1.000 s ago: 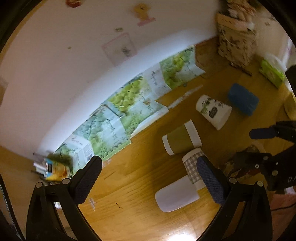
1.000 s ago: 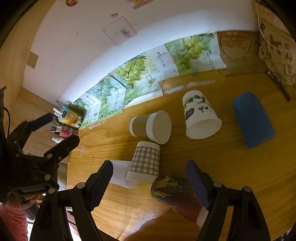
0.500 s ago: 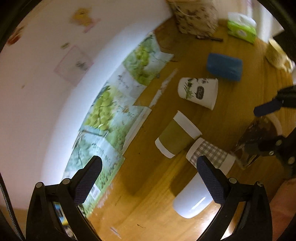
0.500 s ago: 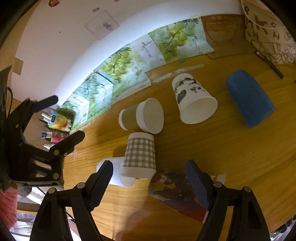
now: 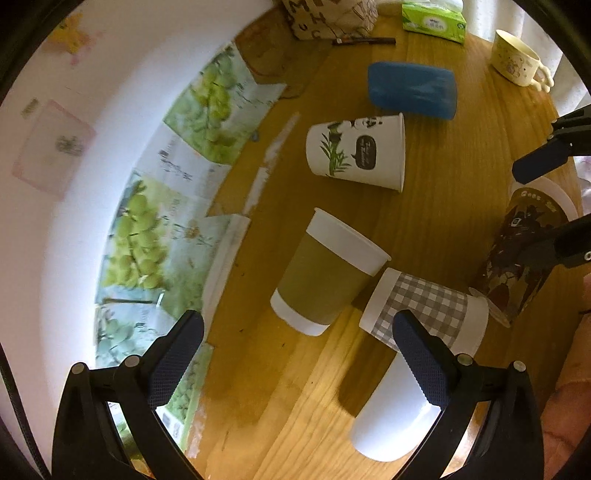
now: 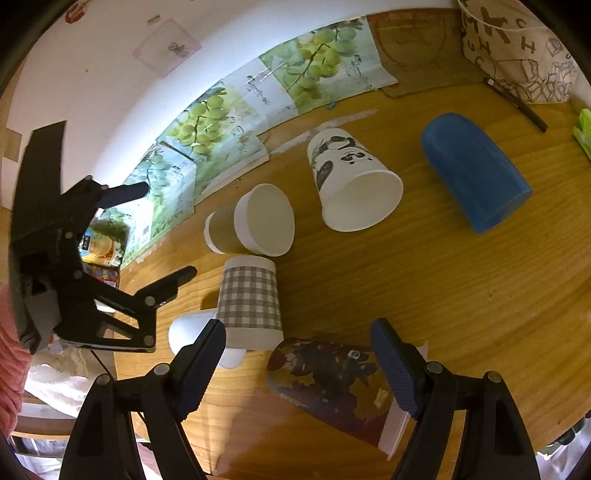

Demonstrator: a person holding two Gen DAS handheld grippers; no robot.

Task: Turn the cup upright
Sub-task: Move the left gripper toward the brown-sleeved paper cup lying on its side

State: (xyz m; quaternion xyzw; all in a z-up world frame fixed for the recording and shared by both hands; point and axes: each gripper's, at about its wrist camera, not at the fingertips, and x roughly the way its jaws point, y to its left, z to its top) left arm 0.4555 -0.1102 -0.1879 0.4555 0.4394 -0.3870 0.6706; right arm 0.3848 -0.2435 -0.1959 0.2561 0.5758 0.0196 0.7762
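Several paper cups lie on their sides on the wooden table (image 6: 424,295). A dark patterned cup (image 6: 332,384) rests between the fingers of my right gripper (image 6: 297,369), which is open with a gap at its left pad. The same cup (image 5: 517,258) and right gripper (image 5: 541,206) show at the right edge of the left wrist view. My left gripper (image 5: 299,365) hangs open over bare wood. Its right finger (image 5: 421,365) overlaps a plain white cup (image 5: 391,417) and a grey checked cup (image 5: 424,310). A brown-sleeved cup (image 5: 325,277) lies just ahead.
A panda-print cup (image 5: 358,151) and a blue cup (image 5: 410,88) lie further off. A green tissue box (image 5: 432,18), a cream mug (image 5: 517,55), a patterned bag (image 6: 517,55) and a pen (image 6: 517,99) stand at the far side. Grape-print papers (image 6: 207,122) line the wall.
My left gripper has rolled and sunk toward the cups, so they look larger and turned. The right gripper has dropped slightly over the dark cup. No cup has moved.
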